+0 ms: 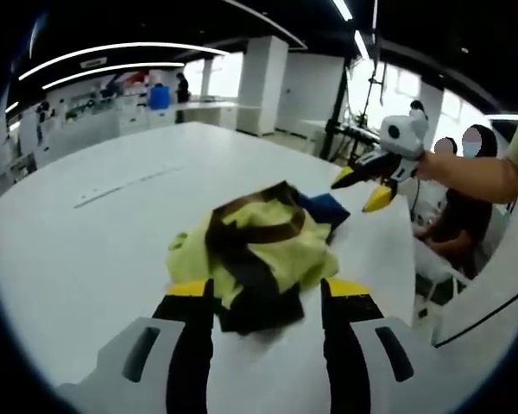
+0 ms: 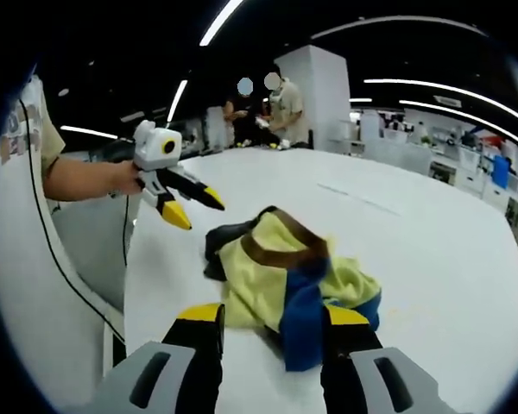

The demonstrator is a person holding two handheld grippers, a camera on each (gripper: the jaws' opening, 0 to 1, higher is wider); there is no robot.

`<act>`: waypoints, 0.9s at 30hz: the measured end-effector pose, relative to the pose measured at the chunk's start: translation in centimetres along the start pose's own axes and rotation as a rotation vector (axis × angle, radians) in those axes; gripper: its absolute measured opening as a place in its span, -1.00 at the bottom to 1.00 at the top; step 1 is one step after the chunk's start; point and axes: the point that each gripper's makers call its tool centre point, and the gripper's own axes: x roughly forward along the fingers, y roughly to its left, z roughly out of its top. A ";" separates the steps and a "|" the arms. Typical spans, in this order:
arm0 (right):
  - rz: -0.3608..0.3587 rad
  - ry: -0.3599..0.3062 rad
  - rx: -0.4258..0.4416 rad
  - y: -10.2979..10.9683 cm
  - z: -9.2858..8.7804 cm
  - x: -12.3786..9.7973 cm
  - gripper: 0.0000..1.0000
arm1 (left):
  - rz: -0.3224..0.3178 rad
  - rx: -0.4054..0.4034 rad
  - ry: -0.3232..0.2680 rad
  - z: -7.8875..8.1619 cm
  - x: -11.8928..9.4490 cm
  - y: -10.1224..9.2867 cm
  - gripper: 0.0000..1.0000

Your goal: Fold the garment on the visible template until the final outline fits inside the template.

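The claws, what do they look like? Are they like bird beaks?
A bit, yes! Each claw has two black jaws with yellow tips on a light grey body. The right claw also shows in the left gripper view, and the left claw in the right gripper view: each has a white box on top. The person wears a white top with a thin black cable.

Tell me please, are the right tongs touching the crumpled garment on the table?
Apart. In the left gripper view, the right tongs hang open in the air past the garment, with bare white table visible between the yellow tips and the cloth.
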 end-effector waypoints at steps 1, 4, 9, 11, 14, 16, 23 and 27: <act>0.001 0.001 -0.003 0.0 0.0 0.1 -0.19 | 0.000 -0.004 0.000 0.0 0.1 0.0 -0.09; 0.008 0.015 -0.013 0.1 -0.2 0.5 -0.21 | -0.008 -0.031 -0.021 0.4 0.2 0.0 -0.10; 0.010 0.027 -0.017 0.1 -0.6 0.7 -0.25 | -0.015 -0.037 -0.022 0.6 0.4 0.0 -0.17; 0.011 0.031 -0.018 0.1 -0.7 0.8 -0.27 | -0.013 -0.035 -0.012 0.3 0.6 0.1 -0.19; 0.011 0.034 -0.020 0.2 -0.7 0.9 -0.30 | -0.012 -0.029 0.005 -0.1 0.7 0.2 -0.23; 0.009 0.036 -0.023 0.1 -0.8 1.0 -0.31 | -0.012 -0.031 0.012 -0.3 0.8 0.3 -0.25; 0.002 0.055 -0.033 -0.1 -1.3 1.4 -0.45 | -0.017 -0.042 0.014 -0.3 1.1 0.3 -0.29; -0.001 0.069 -0.043 -0.2 -1.6 1.6 -0.52 | -0.015 -0.044 0.019 -0.5 1.4 0.4 -0.31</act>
